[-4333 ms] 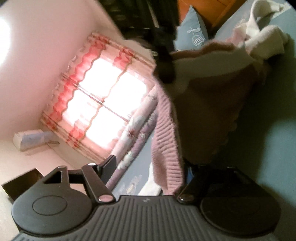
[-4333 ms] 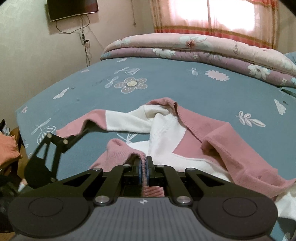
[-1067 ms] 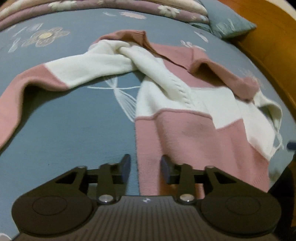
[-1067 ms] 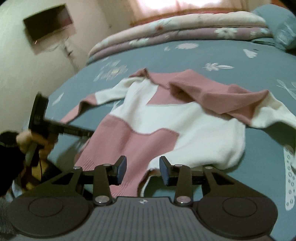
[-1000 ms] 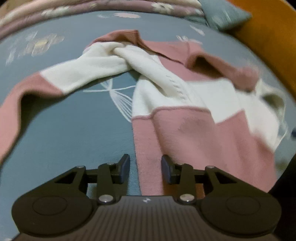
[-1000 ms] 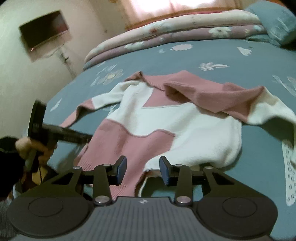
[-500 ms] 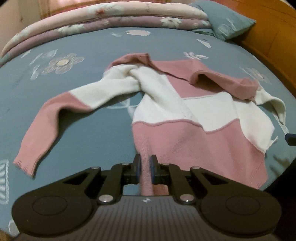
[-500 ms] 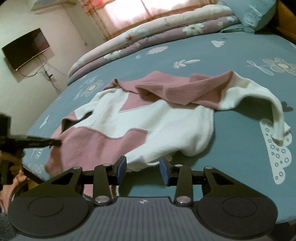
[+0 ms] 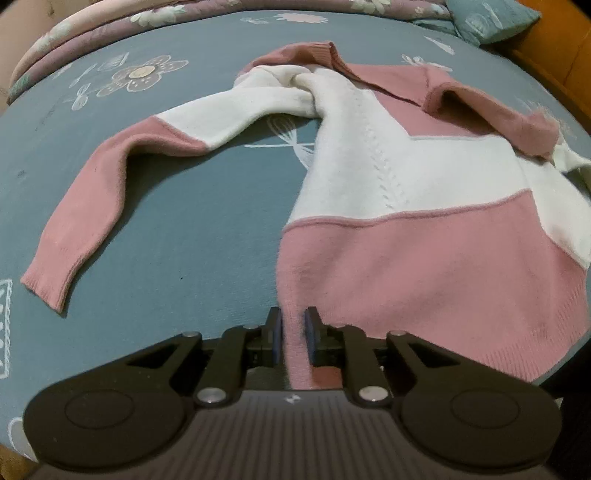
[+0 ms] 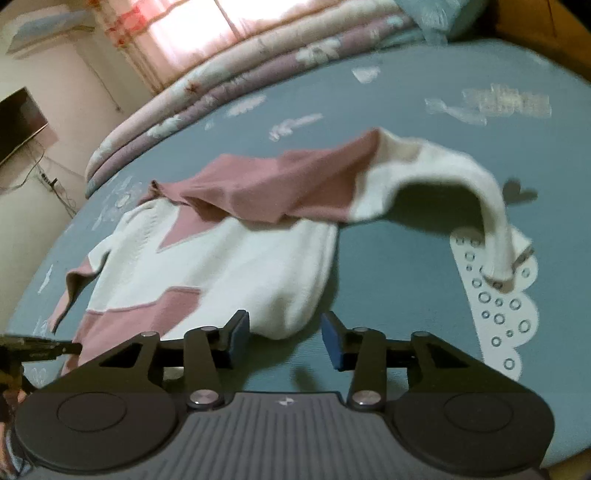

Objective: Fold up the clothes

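Pink and white sweater [image 9: 399, 206] lies spread face-up on the blue flowered bed sheet [image 9: 155, 221], hem toward the near bed edge, collar toward the far side. One sleeve [image 9: 122, 177] is stretched out flat to the left in the left wrist view, white at the shoulder, pink toward the cuff, cuff resting on the sheet. Other sleeve [image 10: 436, 177] is flopped across the chest and arches up off the sheet in the right wrist view, white cuff end drooping down onto a white cloud print [image 10: 495, 310]. Upper chest is bunched and wrinkled near the collar.

Left gripper [image 9: 293, 338] is at the near left corner of the hem, jaws narrow with a fold of pink hem fabric between the blue pads; they have just been easing apart a little, fabric looks pinched but the pads' contact is hard to confirm. Right gripper [image 10: 284, 338] sits low over the sheet at the near right corner of the sweater, jaws spread wide and just opening a bit more, the white bottom corner just ahead of the left pad, nothing gripped. Picture from the right wrist is blurred.

Folded floral quilts [image 10: 236, 107] stacked along the far side of the bed, blue pillow [image 9: 491, 18] at the far right corner. TV [image 10: 18, 122] on the wall at left.
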